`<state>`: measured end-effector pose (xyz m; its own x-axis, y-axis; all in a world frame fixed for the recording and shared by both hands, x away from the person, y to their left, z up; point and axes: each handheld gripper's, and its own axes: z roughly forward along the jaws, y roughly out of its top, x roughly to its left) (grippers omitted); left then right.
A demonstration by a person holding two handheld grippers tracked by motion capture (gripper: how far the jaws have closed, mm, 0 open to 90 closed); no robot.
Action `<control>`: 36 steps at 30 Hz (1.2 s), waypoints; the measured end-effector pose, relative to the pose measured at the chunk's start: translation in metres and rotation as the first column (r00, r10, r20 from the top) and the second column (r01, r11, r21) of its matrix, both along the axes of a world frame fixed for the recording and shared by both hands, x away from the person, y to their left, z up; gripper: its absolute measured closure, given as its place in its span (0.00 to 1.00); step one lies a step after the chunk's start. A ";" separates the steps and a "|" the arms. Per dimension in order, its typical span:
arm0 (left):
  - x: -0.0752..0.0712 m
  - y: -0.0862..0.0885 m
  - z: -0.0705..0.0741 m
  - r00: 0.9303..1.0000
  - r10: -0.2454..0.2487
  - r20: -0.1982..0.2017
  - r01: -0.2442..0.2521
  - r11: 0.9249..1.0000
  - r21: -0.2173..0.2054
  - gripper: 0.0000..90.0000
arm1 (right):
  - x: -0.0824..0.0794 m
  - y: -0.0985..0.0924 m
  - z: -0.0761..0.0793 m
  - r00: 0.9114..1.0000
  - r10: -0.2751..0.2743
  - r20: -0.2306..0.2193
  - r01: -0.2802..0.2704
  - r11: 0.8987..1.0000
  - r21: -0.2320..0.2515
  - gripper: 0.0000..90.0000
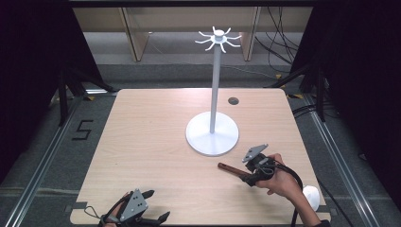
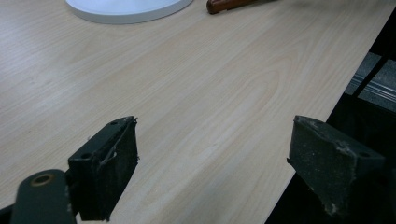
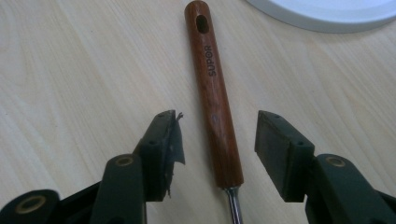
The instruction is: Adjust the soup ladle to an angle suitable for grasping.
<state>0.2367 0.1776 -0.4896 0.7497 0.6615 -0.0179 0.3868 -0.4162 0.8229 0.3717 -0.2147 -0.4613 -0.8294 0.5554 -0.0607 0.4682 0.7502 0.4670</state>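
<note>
A utensil with a reddish wooden handle (image 3: 214,88) marked SUPOR lies flat on the table, a hanging hole at its far end and a metal shaft (image 3: 233,207) at its near end. My right gripper (image 3: 219,137) is open, one jaw on each side of the handle with a gap to both. In the high view the handle (image 1: 228,168) points left from the right gripper (image 1: 245,176), just in front of the white stand's base (image 1: 212,137). My left gripper (image 1: 157,205) rests open at the table's front edge with nothing between its fingers (image 2: 109,163).
The white stand has a tall pole (image 1: 215,80) topped by a ring of hooks (image 1: 218,39). A small grey disc (image 1: 233,100) sits in the tabletop behind it. A white rounded object (image 1: 311,196) lies by the right forearm. Dark floor drops off past the table edge (image 2: 322,93).
</note>
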 end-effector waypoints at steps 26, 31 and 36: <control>0.000 -0.001 0.000 0.999 -0.012 0.032 0.012 1.000 -0.014 0.17 | 0.023 0.020 -0.017 0.992 -0.016 -0.123 0.000 0.992 -0.126 0.76; -0.001 -0.002 -0.001 1.000 0.003 0.009 -0.003 1.000 -0.019 0.17 | 0.025 0.023 -0.016 0.989 0.009 -0.145 -0.031 0.988 -0.150 0.79; -0.001 -0.002 -0.001 1.000 0.001 0.016 -0.001 1.000 -0.028 0.17 | 0.029 0.030 -0.014 0.988 0.041 -0.152 -0.072 0.975 -0.208 0.80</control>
<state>0.2356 0.1754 -0.4907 0.7493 0.6618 -0.0243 0.3737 -0.3923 0.8405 0.4004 -0.1843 -0.4751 -0.8677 0.4947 -0.0484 0.4733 0.8520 0.2240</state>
